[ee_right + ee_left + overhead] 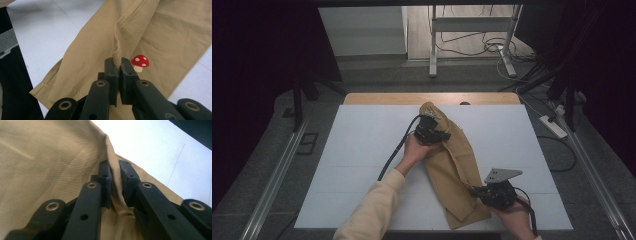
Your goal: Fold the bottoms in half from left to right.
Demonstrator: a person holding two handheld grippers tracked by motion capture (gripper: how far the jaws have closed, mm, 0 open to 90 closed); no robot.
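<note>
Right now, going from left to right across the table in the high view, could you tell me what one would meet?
Bare white table surface → cream sleeve → left gripper, pinching a fold of the tan trousers → right gripper, shut on the trousers' near edge → bare table again.

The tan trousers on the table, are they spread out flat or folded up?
Folded, not spread flat: the tan trousers lie doubled lengthwise in a narrow strip, and both grippers pinch up ridges of the cloth, so it is bunched there.

Recording lab, set up for capture.
Beyond the grippers: white table (362, 150), dark curtains (257, 75), stand (472, 35), loose cables (472, 47), power strip (554, 126).
</note>
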